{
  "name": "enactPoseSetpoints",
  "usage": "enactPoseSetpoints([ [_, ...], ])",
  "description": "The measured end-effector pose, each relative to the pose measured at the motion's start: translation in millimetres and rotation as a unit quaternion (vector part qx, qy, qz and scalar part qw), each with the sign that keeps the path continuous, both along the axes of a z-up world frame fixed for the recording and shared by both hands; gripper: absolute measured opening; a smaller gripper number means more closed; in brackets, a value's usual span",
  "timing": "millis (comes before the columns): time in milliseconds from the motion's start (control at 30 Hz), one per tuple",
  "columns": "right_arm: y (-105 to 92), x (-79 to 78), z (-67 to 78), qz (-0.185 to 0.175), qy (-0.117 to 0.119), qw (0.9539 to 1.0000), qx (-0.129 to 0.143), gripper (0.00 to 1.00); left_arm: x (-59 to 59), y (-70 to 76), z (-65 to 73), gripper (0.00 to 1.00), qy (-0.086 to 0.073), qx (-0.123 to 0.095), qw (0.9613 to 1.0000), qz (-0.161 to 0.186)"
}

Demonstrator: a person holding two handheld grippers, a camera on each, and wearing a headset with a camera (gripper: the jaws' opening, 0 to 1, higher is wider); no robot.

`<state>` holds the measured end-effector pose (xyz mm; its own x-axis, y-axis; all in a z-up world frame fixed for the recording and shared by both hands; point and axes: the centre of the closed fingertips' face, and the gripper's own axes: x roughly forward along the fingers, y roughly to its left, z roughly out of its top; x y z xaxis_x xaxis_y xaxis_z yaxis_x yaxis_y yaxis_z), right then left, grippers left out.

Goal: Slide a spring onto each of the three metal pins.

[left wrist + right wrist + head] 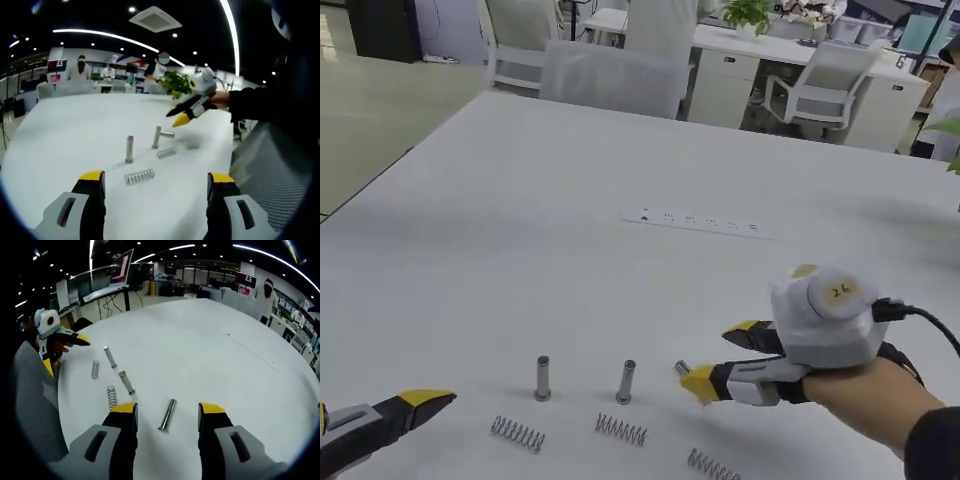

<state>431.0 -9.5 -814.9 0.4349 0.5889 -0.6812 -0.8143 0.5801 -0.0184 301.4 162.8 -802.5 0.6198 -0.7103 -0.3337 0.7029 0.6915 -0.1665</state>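
metal pin (167, 414) lying between right gripper (168, 408) jaws, spread apart, left gripper (156, 176) likewise

White desk (520, 200), two upright pins (542, 378), third pin (167, 414) lying flat, three loose springs (621, 429) (in a row), possibly a socket strip (698, 222).

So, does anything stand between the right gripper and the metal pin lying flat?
Nothing visible does. The silver metal pin lies on the white table just ahead of the open right gripper, in line with the gap between its yellow-tipped fingers.
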Motion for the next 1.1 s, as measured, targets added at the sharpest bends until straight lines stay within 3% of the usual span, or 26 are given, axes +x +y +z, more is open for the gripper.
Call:
enactPoseSetpoints([
  [233, 7.4, 7.8, -12.8, -0.008, 0.021, 0.9995, -0.022, 0.32, -0.5, 1.6, -1.0, 0.8, 0.001, 0.0, 1.0, 0.003],
  [600, 9.6, 10.9, -32.8, -0.029, 0.045, 0.9975, -0.047, 0.19, -0.2, 2.7, -2.4, 0.79, 0.005, 0.0, 1.0, 0.004],
  [1100, 11.3, 14.8, -43.1, -0.047, 0.06, 0.9952, -0.061, 0.13, -0.9, 4.3, -3.4, 0.77, 0.007, -0.002, 1.0, 0.006],
])
